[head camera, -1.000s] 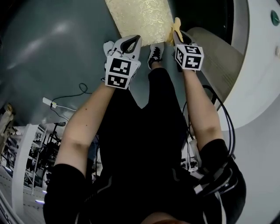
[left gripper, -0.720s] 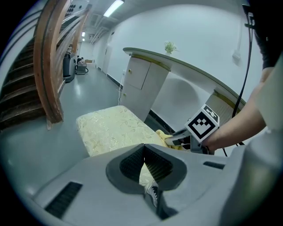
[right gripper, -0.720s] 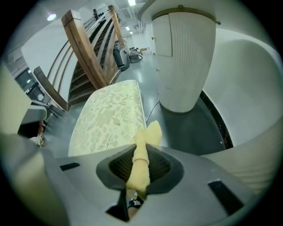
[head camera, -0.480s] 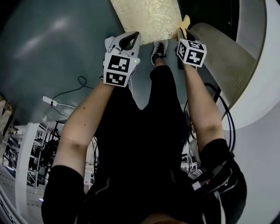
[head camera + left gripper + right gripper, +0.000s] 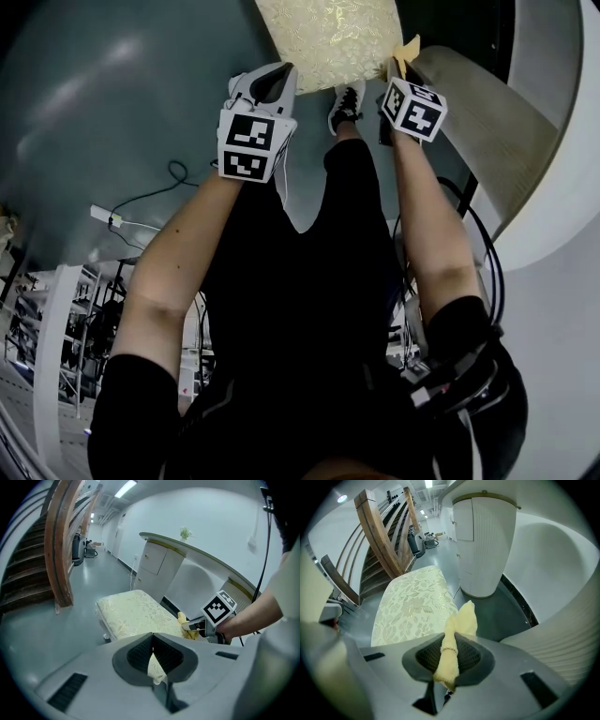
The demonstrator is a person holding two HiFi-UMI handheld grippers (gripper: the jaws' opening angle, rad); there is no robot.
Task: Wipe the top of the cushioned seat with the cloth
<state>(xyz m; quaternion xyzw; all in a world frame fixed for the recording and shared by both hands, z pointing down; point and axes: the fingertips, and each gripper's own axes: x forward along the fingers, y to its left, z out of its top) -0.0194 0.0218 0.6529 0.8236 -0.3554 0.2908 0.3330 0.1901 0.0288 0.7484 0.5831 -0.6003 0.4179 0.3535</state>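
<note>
The cushioned seat (image 5: 328, 37) has a pale gold floral top and stands on the grey floor ahead of me. My right gripper (image 5: 401, 77) is shut on a yellow cloth (image 5: 409, 49), held just off the seat's near right corner. In the right gripper view the cloth (image 5: 461, 618) sticks out past the jaws, with the seat (image 5: 412, 604) to its left and below. My left gripper (image 5: 269, 82) hovers at the seat's near left corner. Its jaws are shut with nothing in them (image 5: 153, 641). From the left gripper view the seat (image 5: 136, 613) lies ahead, the cloth (image 5: 183, 620) at its right edge.
A wooden staircase (image 5: 384, 541) rises behind the seat on the left. A white curved cabinet (image 5: 485, 541) and counter stand to the right. The person's shoe (image 5: 345, 103) is on the floor near the seat. Cables (image 5: 173, 178) trail across the floor at left.
Both grippers have edged forward towards the seat's near edge, the right one carrying the cloth. The seat sits a little further right in the head view.
</note>
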